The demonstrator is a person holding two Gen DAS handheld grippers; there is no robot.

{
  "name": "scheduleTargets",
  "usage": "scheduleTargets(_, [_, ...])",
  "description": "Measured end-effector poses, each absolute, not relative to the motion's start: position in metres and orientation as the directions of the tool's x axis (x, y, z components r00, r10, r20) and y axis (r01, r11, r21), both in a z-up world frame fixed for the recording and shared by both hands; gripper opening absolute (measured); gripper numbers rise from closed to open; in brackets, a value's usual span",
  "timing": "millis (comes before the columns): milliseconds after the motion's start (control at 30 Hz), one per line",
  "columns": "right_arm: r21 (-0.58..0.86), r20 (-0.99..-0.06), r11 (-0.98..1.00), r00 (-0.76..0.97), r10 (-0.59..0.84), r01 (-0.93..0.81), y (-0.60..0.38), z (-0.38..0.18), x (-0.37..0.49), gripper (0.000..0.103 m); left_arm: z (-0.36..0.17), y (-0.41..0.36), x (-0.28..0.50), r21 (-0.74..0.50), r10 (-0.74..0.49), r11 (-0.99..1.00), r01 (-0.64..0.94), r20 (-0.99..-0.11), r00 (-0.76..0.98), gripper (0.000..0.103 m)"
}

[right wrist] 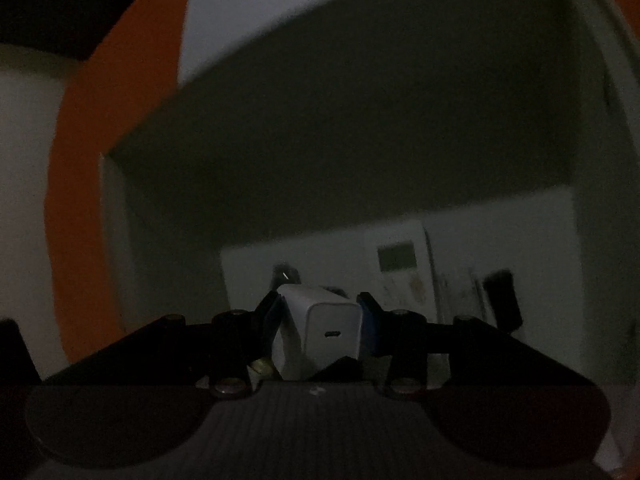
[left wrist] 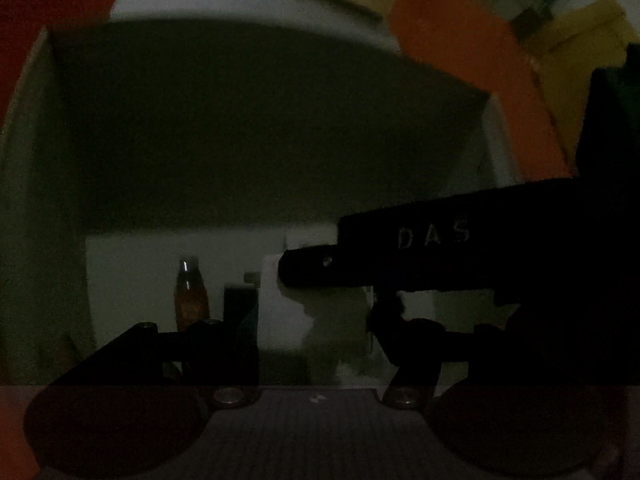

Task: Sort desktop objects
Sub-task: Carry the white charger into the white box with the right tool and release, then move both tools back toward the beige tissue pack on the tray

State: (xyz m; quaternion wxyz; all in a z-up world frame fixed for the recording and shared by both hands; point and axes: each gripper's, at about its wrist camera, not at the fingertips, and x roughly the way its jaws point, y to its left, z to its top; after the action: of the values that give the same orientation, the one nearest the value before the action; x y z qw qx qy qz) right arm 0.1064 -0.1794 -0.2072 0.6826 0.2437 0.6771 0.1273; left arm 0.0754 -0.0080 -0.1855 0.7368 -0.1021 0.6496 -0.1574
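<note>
Both views look into a dim white box (left wrist: 60,200), also seen in the right wrist view (right wrist: 320,140). My right gripper (right wrist: 322,312) is shut on a white USB charger block (right wrist: 326,332), held inside the box. My left gripper (left wrist: 316,320) is open and empty, low inside the box. The other gripper's black body marked "DAS" (left wrist: 432,236) crosses the left wrist view from the right. A small orange bottle (left wrist: 191,296) and a dark blue box (left wrist: 240,308) stand on the box floor ahead of the left gripper.
A white remote with a small display (right wrist: 400,268) and a black object (right wrist: 502,300) lie on the box floor to the right of the charger. An orange surface (left wrist: 460,60) surrounds the box. Yellow items (left wrist: 588,48) lie beyond it.
</note>
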Motion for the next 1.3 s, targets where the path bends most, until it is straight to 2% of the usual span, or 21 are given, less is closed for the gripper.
scheduleTargets(233, [0.486, -0.872, 0.866, -0.003, 0.49, 0.119, -0.174, -0.23, 0.103, 0.045, -0.209, -0.011, 0.067, -0.34, -0.346, 0.935, 0.101, -0.938, 0.037, 0.057])
scheduleTargets(567, [0.489, -0.87, 0.868, -0.02, 0.493, 0.085, -0.177, -0.226, 0.085, 0.049, -0.213, -0.015, 0.06, -0.318, -0.324, 0.939, 0.128, -0.946, 0.025, 0.057])
scheduleTargets(700, [0.46, -0.885, 0.884, -0.04, 0.464, 0.077, -0.173, -0.228, 0.082, 0.054, -0.207, -0.018, 0.064, -0.319, -0.327, 0.937, 0.14, -0.944, 0.041, 0.056])
scheduleTargets(1100, [0.427, -0.899, 0.903, 0.09, 0.429, -0.034, -0.178, -0.205, 0.083, 0.057, -0.199, -0.011, 0.063, -0.305, -0.321, 0.94, 0.151, -0.943, 0.091, 0.059])
scheduleTargets(1300, [0.407, -0.906, 0.913, 0.108, 0.409, -0.035, -0.189, -0.189, 0.096, 0.057, -0.185, 0.003, 0.069, -0.316, -0.33, 0.942, 0.114, -0.936, 0.125, 0.059])
